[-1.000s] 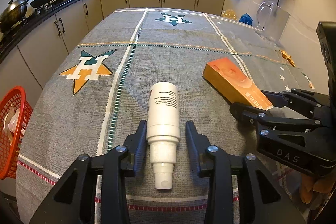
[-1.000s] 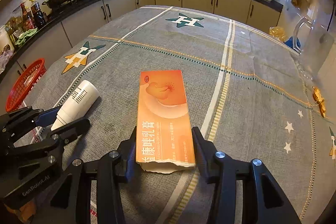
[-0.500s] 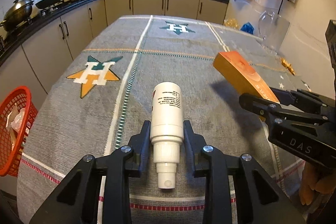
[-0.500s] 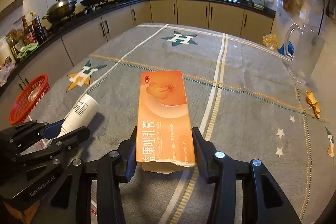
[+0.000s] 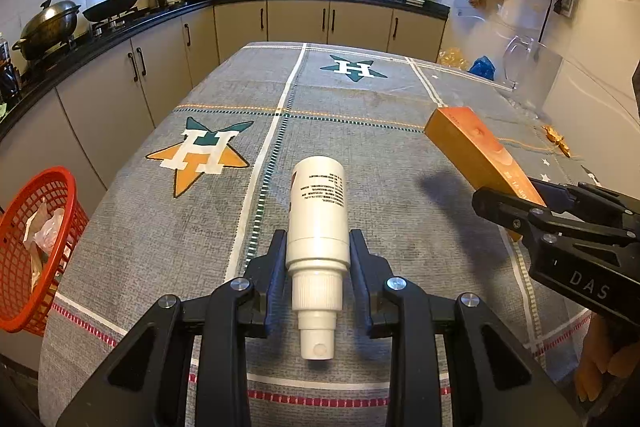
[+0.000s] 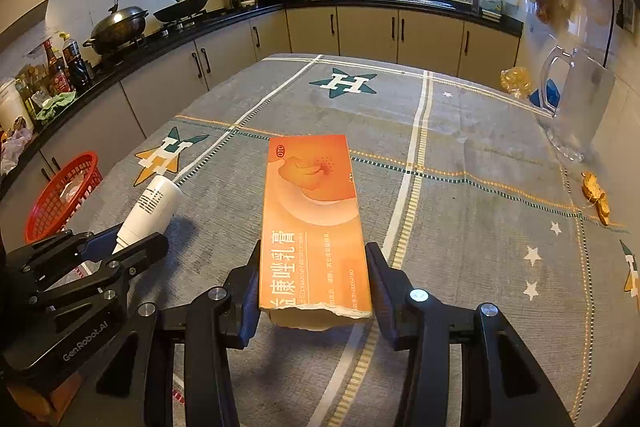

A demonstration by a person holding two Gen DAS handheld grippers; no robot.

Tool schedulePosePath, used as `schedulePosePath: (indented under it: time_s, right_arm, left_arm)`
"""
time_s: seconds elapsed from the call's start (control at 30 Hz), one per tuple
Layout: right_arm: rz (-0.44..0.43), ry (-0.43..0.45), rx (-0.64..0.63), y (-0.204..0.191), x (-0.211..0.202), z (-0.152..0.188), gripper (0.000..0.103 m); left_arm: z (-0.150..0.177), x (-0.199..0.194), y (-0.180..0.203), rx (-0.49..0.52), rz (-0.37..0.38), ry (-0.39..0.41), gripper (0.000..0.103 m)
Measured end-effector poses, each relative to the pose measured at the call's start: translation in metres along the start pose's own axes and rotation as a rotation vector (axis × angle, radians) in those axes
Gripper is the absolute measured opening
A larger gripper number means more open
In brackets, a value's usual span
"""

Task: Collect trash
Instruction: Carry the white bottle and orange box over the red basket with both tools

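A white spray bottle sits between the pads of my left gripper, which is shut on it, nozzle end toward the camera, held clear above the tablecloth. My right gripper is shut on an orange medicine box with a torn near end, also raised off the table. From the left wrist view the box and right gripper hang at the right. From the right wrist view the bottle and left gripper are at the lower left.
A red mesh basket with some trash stands on the floor left of the table, also visible as basket. A clear pitcher, a gold wrapper and a yellow bag lie along the table's right side. Kitchen counters ring the room.
The left jaws have closed from apart onto the bottle, which lay on the cloth. Both grippers have risen, lifting the bottle and the box off the table.
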State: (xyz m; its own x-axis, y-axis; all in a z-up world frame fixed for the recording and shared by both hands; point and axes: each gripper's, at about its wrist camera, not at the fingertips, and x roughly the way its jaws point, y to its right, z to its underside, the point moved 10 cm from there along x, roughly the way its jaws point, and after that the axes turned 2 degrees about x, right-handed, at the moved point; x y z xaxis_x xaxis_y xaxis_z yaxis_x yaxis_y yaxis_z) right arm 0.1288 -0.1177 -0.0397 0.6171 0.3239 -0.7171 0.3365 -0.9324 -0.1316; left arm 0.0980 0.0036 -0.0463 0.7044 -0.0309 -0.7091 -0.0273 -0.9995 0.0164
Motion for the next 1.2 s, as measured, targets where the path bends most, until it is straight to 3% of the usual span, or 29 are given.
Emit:
schedulePosePath:
  time_s: [0.23,0.47,0.83,1.2]
  right_arm:
    - [-0.004,0.008,0.012,-0.004,-0.008,-0.003,0.051]
    - [-0.042,0.005,0.009,-0.036,-0.019,-0.002,0.051]
    - [-0.167,0.007,-0.092,-0.138,-0.024,-0.024,0.051]
    - [-0.277,-0.016,-0.191,-0.24,-0.016,-0.036,0.051]
  left_arm:
    - [-0.001,-0.01,-0.009,-0.005,-0.028,0.023,0.029]
    - [-0.002,-0.037,-0.032,-0.035,-0.028,0.051,0.029]
    - [-0.009,-0.094,-0.136,-0.177,-0.107,0.133,0.029]
    - [0.018,-0.12,-0.238,-0.296,-0.228,0.142,0.029]
